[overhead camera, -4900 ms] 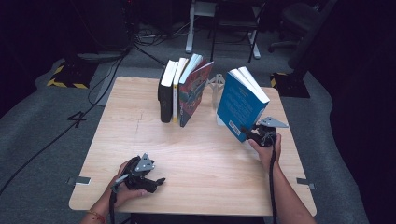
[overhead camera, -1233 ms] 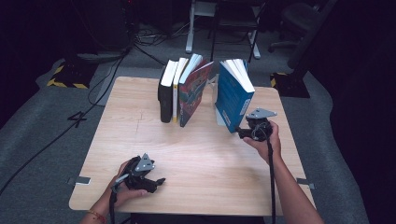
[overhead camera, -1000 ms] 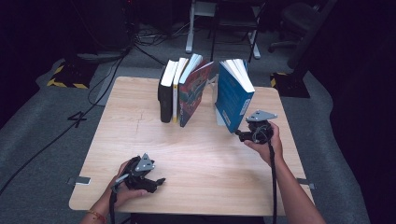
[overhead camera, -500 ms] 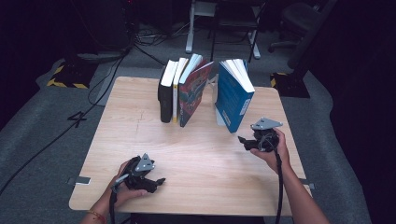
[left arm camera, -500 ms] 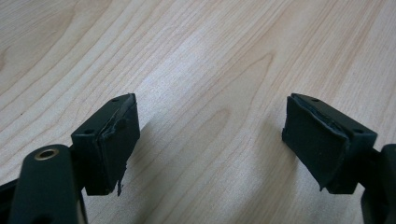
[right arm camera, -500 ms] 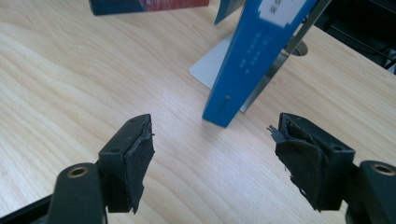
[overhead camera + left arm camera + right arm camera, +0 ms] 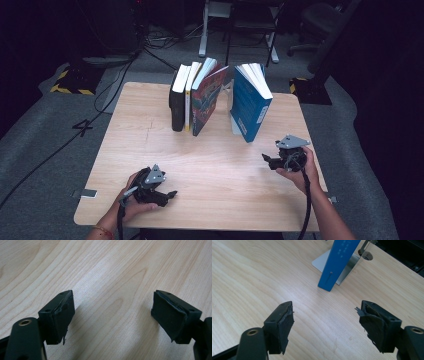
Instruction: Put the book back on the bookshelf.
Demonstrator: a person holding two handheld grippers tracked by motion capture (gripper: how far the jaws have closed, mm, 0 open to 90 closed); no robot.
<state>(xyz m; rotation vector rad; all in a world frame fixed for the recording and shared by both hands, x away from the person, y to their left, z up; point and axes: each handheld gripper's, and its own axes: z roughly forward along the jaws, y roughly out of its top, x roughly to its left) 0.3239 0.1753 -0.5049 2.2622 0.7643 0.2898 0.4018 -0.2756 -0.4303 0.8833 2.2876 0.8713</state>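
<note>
We saw that the table (image 7: 150,145) was of pale wood with a smooth, matt grain. The blue book (image 7: 338,262) had a glossy cover. The bookend (image 7: 324,261) behind it looked like brushed metal. The pads (image 7: 287,325) of the right gripper (image 7: 325,323) were black matt rubber, torn and rough at the edges.
</note>
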